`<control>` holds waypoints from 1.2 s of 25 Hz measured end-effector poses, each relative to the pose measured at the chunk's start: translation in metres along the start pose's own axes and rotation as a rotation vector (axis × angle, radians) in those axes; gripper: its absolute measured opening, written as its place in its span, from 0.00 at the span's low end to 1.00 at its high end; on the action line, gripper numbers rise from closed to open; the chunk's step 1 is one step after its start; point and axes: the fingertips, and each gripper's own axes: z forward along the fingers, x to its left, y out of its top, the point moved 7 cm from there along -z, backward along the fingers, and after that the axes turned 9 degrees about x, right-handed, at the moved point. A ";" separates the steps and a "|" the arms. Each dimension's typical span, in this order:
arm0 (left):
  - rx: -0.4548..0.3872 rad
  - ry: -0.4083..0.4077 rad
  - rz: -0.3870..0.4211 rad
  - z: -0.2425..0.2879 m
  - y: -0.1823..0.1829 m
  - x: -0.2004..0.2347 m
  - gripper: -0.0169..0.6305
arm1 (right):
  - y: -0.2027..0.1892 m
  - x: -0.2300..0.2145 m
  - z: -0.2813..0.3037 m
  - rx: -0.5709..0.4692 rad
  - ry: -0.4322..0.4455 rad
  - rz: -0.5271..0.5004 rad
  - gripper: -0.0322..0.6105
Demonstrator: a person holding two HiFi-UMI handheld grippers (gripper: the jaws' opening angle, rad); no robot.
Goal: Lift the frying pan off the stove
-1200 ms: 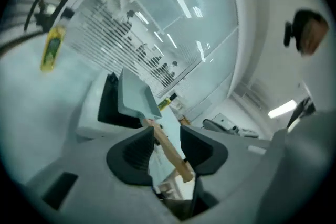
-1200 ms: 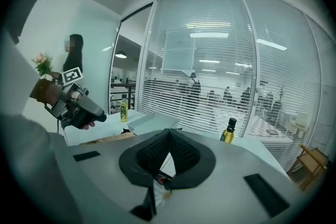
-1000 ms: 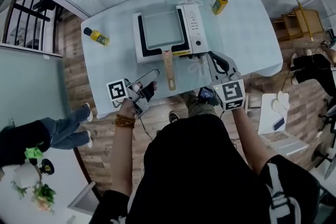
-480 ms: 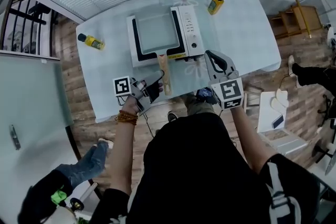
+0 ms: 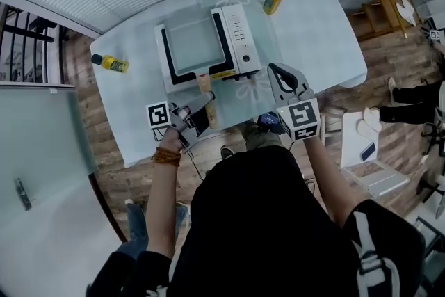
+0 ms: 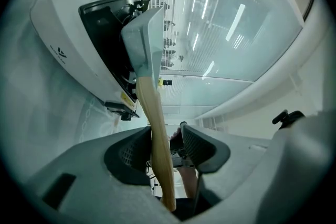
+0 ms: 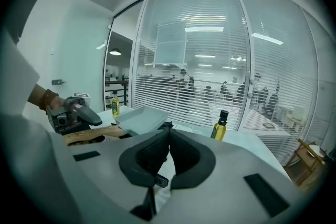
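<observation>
Now the left claw (image 6: 167,136) has advanced to straddle the frying pan handle (image 6: 153,113), jaws apart; clamping precedes lifting. Right claw (image 7: 167,145) is closed, empty.

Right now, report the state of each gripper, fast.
Left gripper: open, jaws on either side of the frying pan handle, not yet clamped on it.
Right gripper: shut, nothing between its jaws.

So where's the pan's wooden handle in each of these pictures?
Head view: the wooden handle is upper middle, sticking out toward the person.
Left gripper view: centre, running down between the jaws of the left hand-held gripper.
Right gripper view: low, far left.
Shared landmark: the grey square pan it joins.
</observation>
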 end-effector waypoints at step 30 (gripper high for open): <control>-0.030 0.013 -0.014 -0.003 -0.005 0.008 0.18 | -0.030 0.016 0.071 0.233 0.639 0.387 0.05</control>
